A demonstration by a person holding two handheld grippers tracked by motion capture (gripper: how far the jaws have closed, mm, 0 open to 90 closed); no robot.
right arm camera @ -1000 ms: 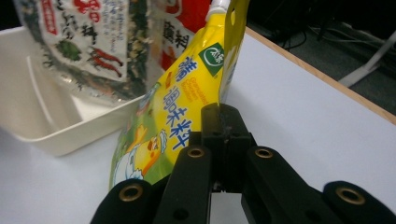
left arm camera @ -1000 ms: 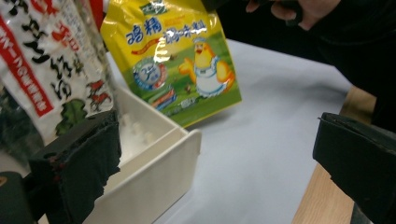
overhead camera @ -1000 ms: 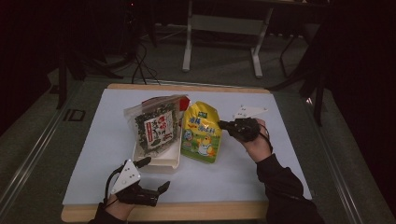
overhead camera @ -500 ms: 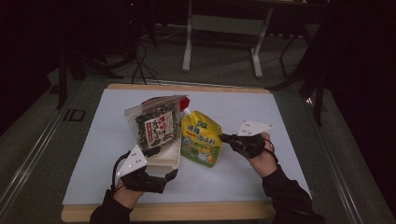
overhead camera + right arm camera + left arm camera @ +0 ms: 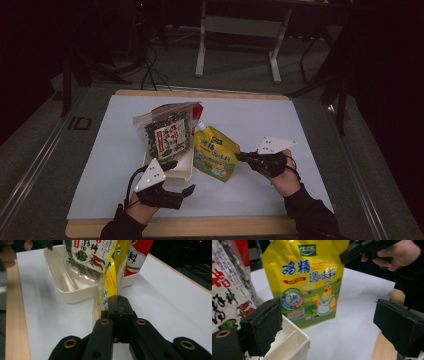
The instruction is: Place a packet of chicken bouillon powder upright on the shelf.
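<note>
A yellow chicken-seasoning pouch [image 5: 215,155] [image 5: 309,272] stands upright on the white mat, just right of a white tray [image 5: 184,172] [image 5: 294,345] [image 5: 65,287]. My right gripper [image 5: 241,156] [image 5: 117,301] is shut on the pouch's right edge [image 5: 110,277]. A clear bag of dried seaweed [image 5: 167,132] [image 5: 224,290] [image 5: 87,255] stands in the tray. My left gripper [image 5: 181,176] [image 5: 329,310] is open at the tray's near corner. Its jaws have just been closing a little, with the tray corner between them and no pad pressing on it.
The mat [image 5: 260,115] covers a wooden table whose bare edge [image 5: 200,226] runs along the front. A red packet [image 5: 137,255] shows behind the pouch. A metal stand [image 5: 235,30] is on the floor beyond the table.
My left gripper moved right and away from the front edge, up to the tray's corner. My right gripper drew the pouch a little toward the front edge.
</note>
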